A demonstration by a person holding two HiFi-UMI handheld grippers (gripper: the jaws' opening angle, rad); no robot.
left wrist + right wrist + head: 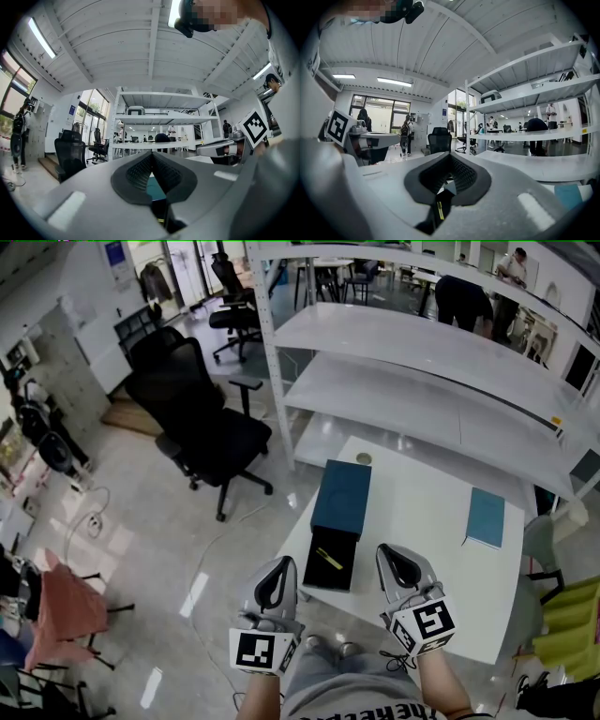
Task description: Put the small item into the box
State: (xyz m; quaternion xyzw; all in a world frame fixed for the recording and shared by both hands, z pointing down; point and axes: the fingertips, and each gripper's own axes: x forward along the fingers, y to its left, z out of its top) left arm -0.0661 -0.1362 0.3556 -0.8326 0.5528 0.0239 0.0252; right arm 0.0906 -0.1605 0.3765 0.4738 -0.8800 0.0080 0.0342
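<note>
The putting-in looks done. In the head view the small item (328, 559), a thin gold-yellow bar, lies slantwise on the matt black lining of the open box (319, 577) at the lower middle of the frame, on the near left part of the white counter (412, 512). The right gripper view shows it again as a yellow sliver (439, 211) low in the frame. What may remain, by my reading, is closing the box: its lid (341, 498), a dark teal square with a dull, cloth-like face, is flung back flat toward the top of the frame. The left gripper (277, 570) is just left of the box and the right gripper (394, 563) just right of it. Neither touches the box. Each gripper view shows ribbed black rubber pads in smooth grey plastic shells, pressed together at the tips with nothing between them, so both the left gripper (151, 157) and the right gripper (449, 157) are closed and empty. The counter top is glossy and hard. Toward its right edge lies a flat, paler teal rectangle (486, 517), like a thin book or a second lid. A small round object (364, 458) sits near the far edge, too small to name. Beyond it stands a white metal shelf rack (394, 343), with a black mesh office chair (202, 418) on the polished floor at the left.
</note>
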